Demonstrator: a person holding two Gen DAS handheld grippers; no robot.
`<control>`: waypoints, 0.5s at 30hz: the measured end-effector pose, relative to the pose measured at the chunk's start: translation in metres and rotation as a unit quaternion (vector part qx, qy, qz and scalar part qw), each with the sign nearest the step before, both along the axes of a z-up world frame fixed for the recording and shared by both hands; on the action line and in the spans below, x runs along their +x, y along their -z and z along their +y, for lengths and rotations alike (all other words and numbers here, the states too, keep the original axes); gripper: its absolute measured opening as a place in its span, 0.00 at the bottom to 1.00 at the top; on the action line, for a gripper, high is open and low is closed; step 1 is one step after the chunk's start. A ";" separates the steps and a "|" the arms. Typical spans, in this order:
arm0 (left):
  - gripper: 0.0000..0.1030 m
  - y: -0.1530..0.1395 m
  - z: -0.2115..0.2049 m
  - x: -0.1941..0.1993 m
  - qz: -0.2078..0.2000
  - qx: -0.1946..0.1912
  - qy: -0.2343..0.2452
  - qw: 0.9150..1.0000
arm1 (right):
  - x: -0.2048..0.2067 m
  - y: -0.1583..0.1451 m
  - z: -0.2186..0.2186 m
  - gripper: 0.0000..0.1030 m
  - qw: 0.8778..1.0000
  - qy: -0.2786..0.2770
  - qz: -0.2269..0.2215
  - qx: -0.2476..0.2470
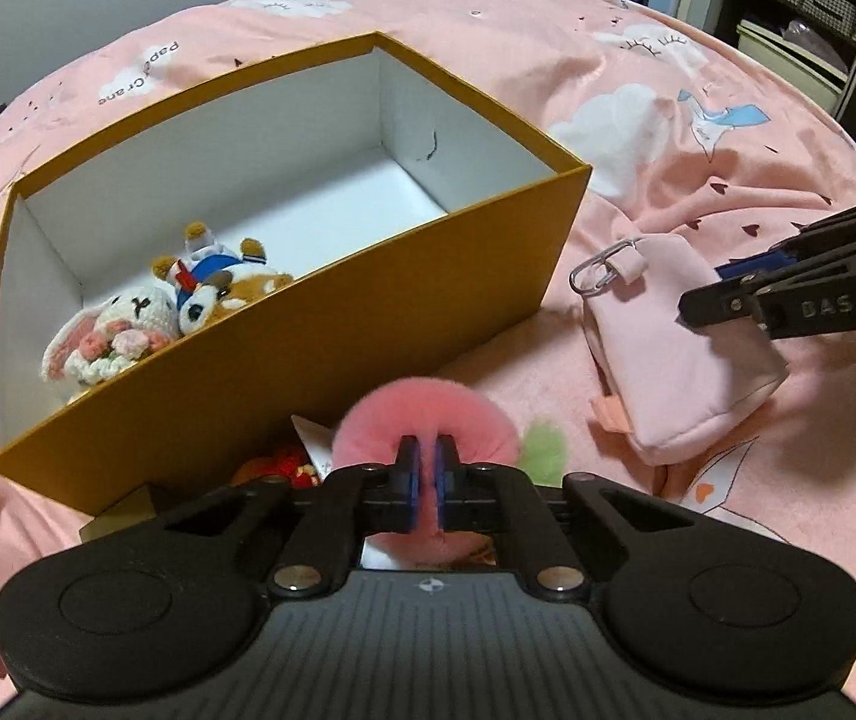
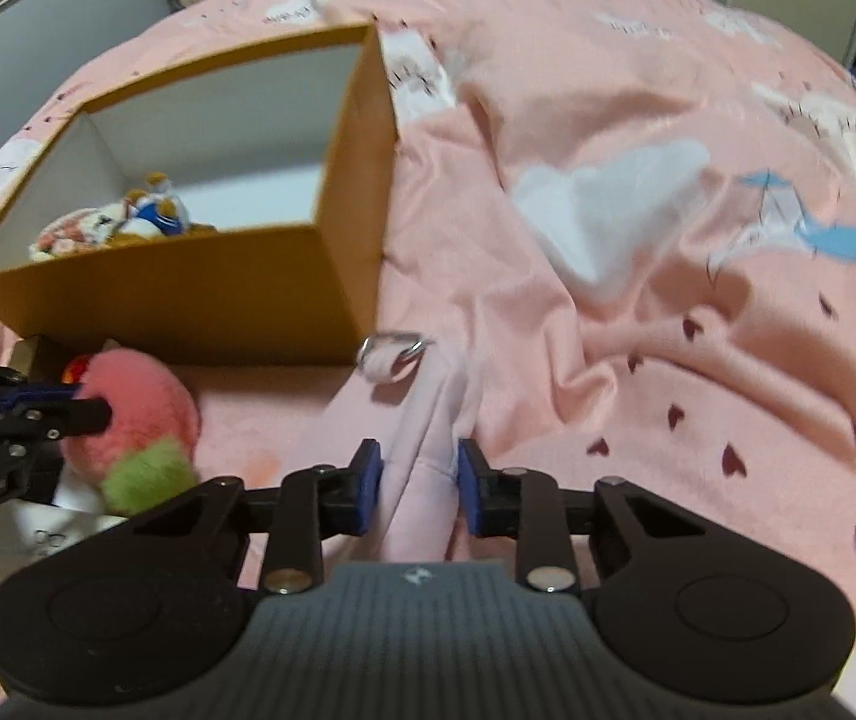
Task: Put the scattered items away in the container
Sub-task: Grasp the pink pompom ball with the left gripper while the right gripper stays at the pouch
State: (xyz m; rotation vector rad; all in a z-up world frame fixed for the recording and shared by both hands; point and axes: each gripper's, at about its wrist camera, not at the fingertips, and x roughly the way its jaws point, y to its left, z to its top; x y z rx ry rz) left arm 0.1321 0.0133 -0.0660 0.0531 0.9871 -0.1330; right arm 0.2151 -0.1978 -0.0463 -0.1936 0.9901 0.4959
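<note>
Pink fluff fills the near edge of the left wrist view: the left gripper [image 1: 427,450] is clamped shut on a pink plush peach [image 1: 428,414] with a green leaf tuft [image 1: 545,441], which lies on the bed just in front of the yellow box's near wall. A small red crocheted piece [image 1: 284,465] sits beside it, still on the sheet. To the right, the right gripper [image 2: 419,468] straddles a pale pink pouch [image 2: 428,450], its blue pads against the fabric on both sides, so it looks to be gripping the pouch. The pouch's long axis runs away from that gripper toward its metal clip ring [image 2: 392,351], which lies near the box's right front corner. Beyond both, the yellow box [image 1: 368,324] stands open on the pink bedsheet [image 1: 638,78], with a crocheted bunny [image 1: 122,330] and a brown-and-white plush dog [image 1: 218,294] already inside at its left end. Both held things lie just short of the box, so each needs lifting over the near wall; the left hand's load is nearer the opening.
</note>
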 end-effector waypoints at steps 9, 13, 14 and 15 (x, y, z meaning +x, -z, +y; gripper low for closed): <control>0.02 -0.010 0.014 -0.011 -0.021 -0.035 -0.018 0.999 | -0.014 -0.028 0.004 0.28 0.999 -0.016 -0.038 0.014; 0.02 -0.024 0.024 -0.018 -0.039 -0.049 -0.028 0.998 | -0.020 -0.045 0.006 0.28 0.997 -0.027 -0.062 0.023; 0.01 -0.028 0.027 -0.019 -0.043 -0.052 -0.029 0.997 | -0.021 -0.049 0.007 0.28 0.997 -0.031 -0.067 0.025; 0.01 -0.031 0.029 -0.021 -0.048 -0.054 -0.031 0.997 | -0.023 -0.053 0.007 0.28 0.996 -0.035 -0.074 0.027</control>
